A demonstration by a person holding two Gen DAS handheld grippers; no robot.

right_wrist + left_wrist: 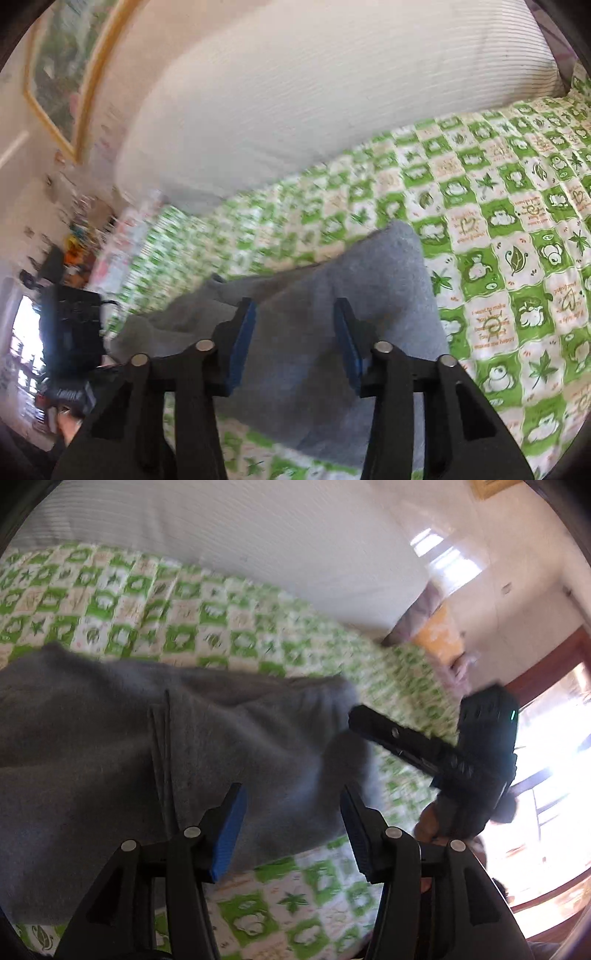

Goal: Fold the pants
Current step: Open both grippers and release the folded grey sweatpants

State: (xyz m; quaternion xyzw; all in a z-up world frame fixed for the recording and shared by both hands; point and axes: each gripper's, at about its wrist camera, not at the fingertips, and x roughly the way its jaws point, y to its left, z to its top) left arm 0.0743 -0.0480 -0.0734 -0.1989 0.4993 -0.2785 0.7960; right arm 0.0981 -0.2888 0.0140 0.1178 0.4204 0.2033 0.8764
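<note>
The grey pants (155, 760) lay bunched on the green-and-white checked bedspread (498, 258), below the white striped pillow (314, 92). My left gripper (291, 812) hung over them with its blue pads (231, 834) apart and no cloth between them, and my right gripper (295, 332) hung over another part of the same pants, its blue-padded jaws likewise apart and gripping nothing. A framed picture (62, 74) hung on the wall beyond the pillow.

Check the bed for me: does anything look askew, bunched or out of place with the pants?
The gray pants lie rumpled on the green checked bedspread, and one end is humped up rather than flat. Both grippers, left and right, are open over the cloth. Nothing looks spilled or damaged.
</note>
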